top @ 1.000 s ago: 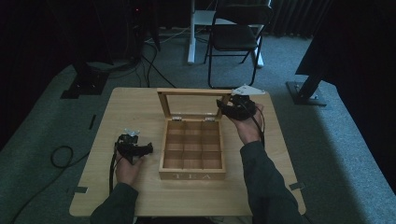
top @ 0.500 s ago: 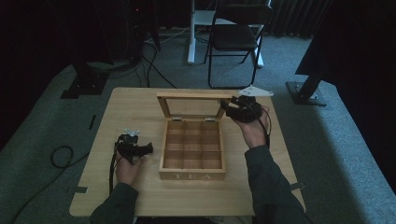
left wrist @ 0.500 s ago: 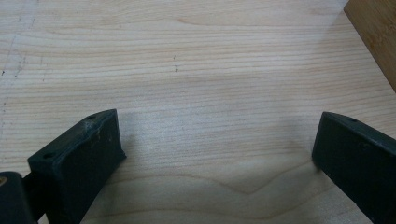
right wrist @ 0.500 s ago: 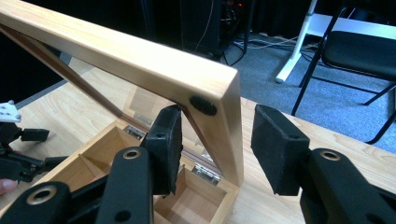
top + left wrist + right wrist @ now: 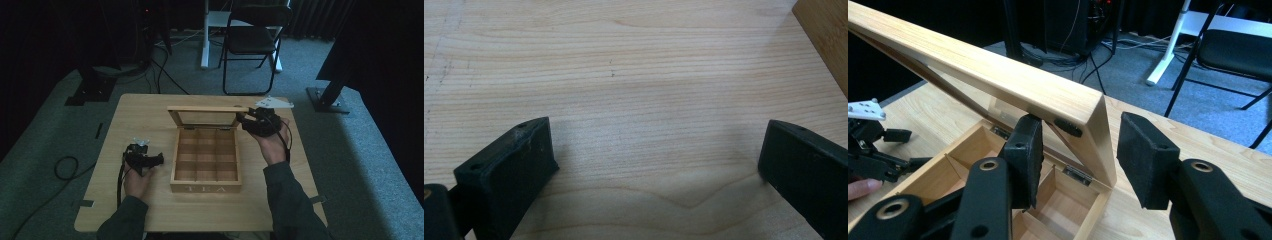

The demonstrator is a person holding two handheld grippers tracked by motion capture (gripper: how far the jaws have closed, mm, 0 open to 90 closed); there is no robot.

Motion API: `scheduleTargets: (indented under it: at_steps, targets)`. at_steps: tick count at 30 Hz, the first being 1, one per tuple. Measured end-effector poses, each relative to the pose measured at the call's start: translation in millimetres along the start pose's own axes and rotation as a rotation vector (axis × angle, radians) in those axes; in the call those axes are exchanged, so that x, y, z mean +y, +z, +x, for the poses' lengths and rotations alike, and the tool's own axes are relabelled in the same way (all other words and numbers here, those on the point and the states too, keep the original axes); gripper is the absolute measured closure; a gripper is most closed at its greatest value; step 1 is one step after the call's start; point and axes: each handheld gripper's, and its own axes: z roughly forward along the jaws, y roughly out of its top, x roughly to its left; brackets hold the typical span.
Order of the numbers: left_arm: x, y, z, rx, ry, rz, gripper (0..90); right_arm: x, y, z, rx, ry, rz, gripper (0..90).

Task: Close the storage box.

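Right gripper: held at the far right corner of the wooden tea box, jaws apart and straddling the right end of the raised lid. In the right gripper view one jaw sits inside, under the lid frame, and the other outside its end face; neither pad presses the wood, a gap shows on the outer side. The right hand lies behind the gripper, forearm running back toward the near table edge along the box's right side, wrist bent so the jaws point left at the lid. A grey three-cornered plate rides on top.

Lid: tilted up from its back hinges, glass panel facing forward, not fully upright. Below and left of the right gripper, the box interior shows a grid of bare compartments; "TEA" is lettered on the near wall.

Left gripper: well apart from the box, on the far side of it from the right gripper, low over the table. The left hand grips it from behind, forearm coming straight in from the near edge. In the left gripper view its jaws stand wide apart over bare wood grain, holding nothing; the box's side wall cuts into the upper right corner.

Beyond the table: a folding chair on grey carpet, and cables on the floor.
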Motion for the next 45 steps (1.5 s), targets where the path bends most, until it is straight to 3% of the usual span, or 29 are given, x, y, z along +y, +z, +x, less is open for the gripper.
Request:
scheduleTargets:
  at_steps: [25,32,45]
  targets:
    - [-0.1,0.5,-0.6,-0.001,-0.01,-0.007,1.6,-31.7,-13.4,17.5,0.016,0.008,0.009,52.1]
    - [0.0,0.2,-0.5,0.002,-0.005,-0.003,1.6,-40.0,-18.3,27.2,-0.018,-0.04,0.013,52.0]
    - [0.0,0.0,-1.4,0.006,-0.01,-0.002,1.6,-59.5,-24.2,33.4,-0.001,-0.008,0.017,51.0]
